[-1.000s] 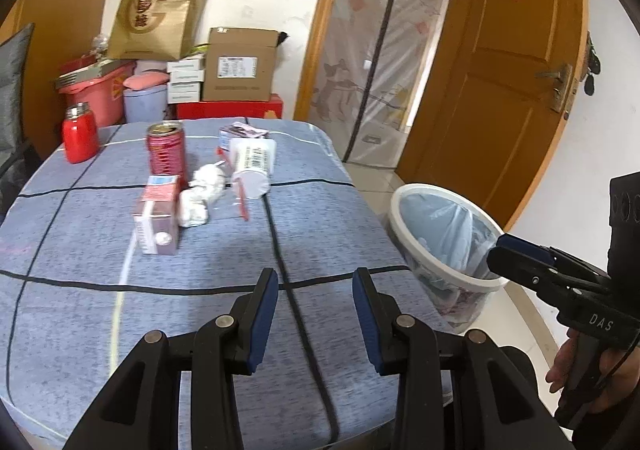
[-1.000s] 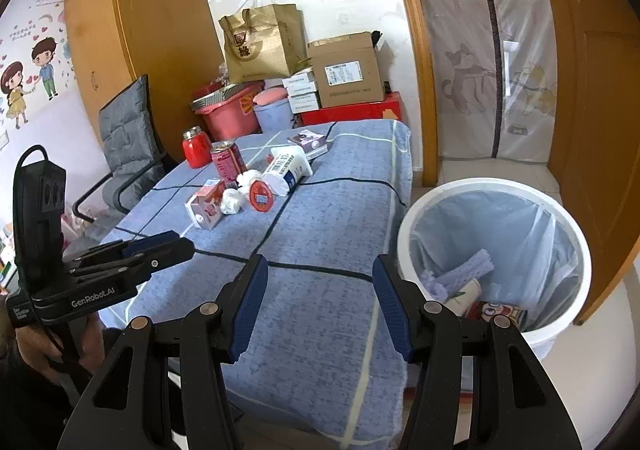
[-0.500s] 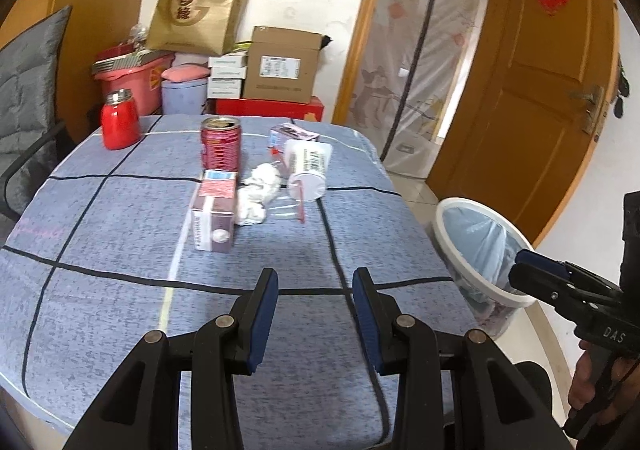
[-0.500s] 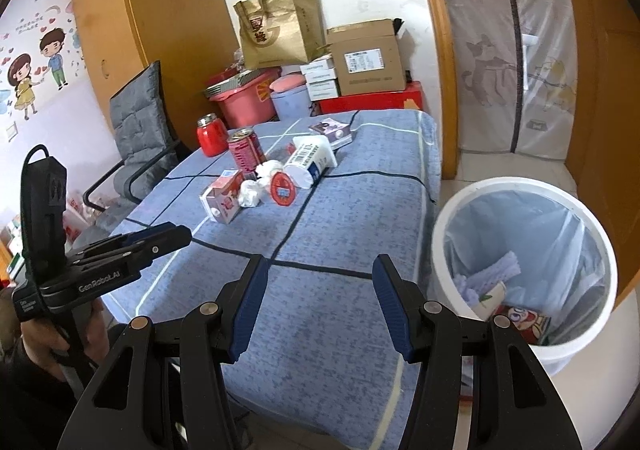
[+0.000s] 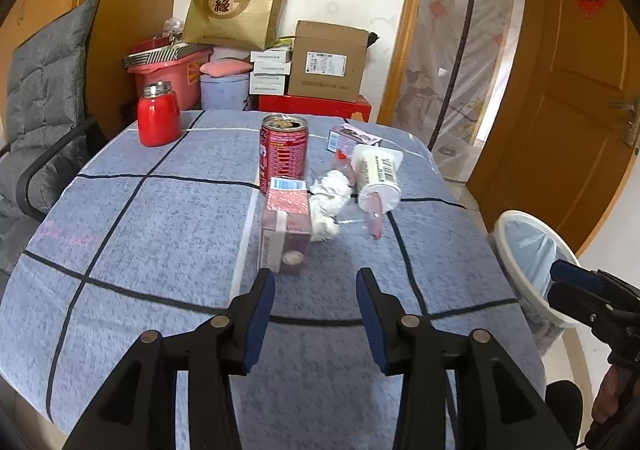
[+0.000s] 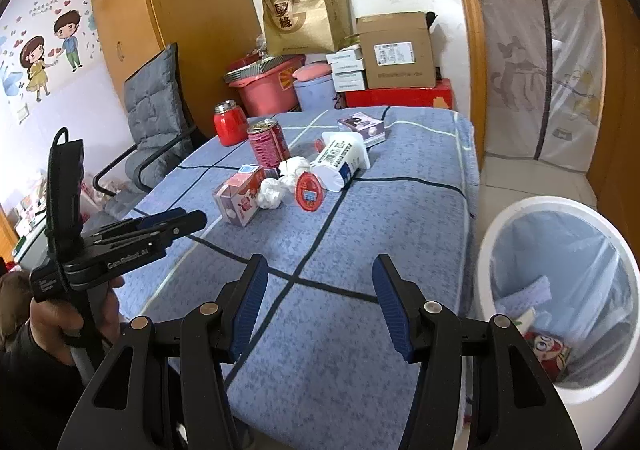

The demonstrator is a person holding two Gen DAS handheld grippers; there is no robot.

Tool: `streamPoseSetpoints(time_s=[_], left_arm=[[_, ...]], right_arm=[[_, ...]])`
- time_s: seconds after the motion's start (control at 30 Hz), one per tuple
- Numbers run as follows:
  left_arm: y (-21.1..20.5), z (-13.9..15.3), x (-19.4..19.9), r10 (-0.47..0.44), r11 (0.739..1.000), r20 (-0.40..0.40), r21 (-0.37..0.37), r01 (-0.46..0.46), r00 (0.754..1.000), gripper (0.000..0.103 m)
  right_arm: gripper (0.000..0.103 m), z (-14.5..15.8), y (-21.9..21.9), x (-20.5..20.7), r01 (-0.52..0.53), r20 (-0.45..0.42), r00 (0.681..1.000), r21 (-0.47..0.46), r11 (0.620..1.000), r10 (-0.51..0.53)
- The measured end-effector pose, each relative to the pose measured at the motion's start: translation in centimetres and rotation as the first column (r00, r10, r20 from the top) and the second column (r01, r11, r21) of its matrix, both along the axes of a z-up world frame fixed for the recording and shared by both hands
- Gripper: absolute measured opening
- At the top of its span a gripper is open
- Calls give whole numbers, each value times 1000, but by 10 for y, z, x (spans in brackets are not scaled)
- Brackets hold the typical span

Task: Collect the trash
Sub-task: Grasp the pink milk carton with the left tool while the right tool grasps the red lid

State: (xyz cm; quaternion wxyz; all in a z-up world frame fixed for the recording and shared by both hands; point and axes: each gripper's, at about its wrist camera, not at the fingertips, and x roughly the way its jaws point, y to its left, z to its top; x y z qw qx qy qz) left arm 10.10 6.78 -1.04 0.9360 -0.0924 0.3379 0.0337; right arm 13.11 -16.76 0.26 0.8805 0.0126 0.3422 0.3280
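Observation:
A cluster of trash lies mid-table: an open red can (image 5: 284, 154), a pink drink carton (image 5: 287, 226) on its side, crumpled tissues (image 5: 328, 202), a tipped white cup (image 5: 378, 174) and a small purple box (image 5: 352, 136). My left gripper (image 5: 316, 282) hovers just short of the carton, its jaws opening with nothing between them. My right gripper (image 6: 320, 266) stands open and empty over the table's near right part, beside the white bin (image 6: 520, 210). The bin is lined with a bag and holds some wrappers. A round red lid (image 6: 309, 191) leans by the cup.
A red jar (image 5: 158, 118) stands at the far left of the blue checked tablecloth (image 5: 160, 230). A grey padded chair (image 5: 44, 98) is at the left edge. Boxes, tubs and a gold paper bag (image 5: 236, 6) are stacked behind. A wooden door (image 5: 568, 110) is on the right.
Both grippers have come nearer the trash cluster. The left view has swung left, so the bin slid to its right edge. The left jaws stand wider apart than before.

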Motion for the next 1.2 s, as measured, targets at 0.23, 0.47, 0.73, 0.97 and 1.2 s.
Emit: streamPoseSetpoints(time_s=[0.23, 0.47, 0.73, 0.97, 1.2], left_arm=[[14, -13, 28, 23, 1000, -26, 15, -23, 999, 45], [20, -24, 52, 11, 1000, -46, 2, -11, 999, 45], [31, -35, 61, 14, 999, -61, -32, -16, 998, 39], [40, -33, 45, 20, 999, -32, -34, -21, 999, 39], [49, -33, 38, 16, 999, -26, -50, -17, 1000, 39]], right_arm=[[55, -9, 22, 18, -31, -24, 999, -15, 999, 31], [55, -17, 46, 41, -58, -44, 997, -28, 998, 56], [55, -25, 71, 66, -83, -57, 995, -41, 996, 81], [55, -34, 95, 89, -98, -92, 991, -43, 994, 94], [56, -45, 117, 117, -105, -127, 987, -58, 993, 97]])
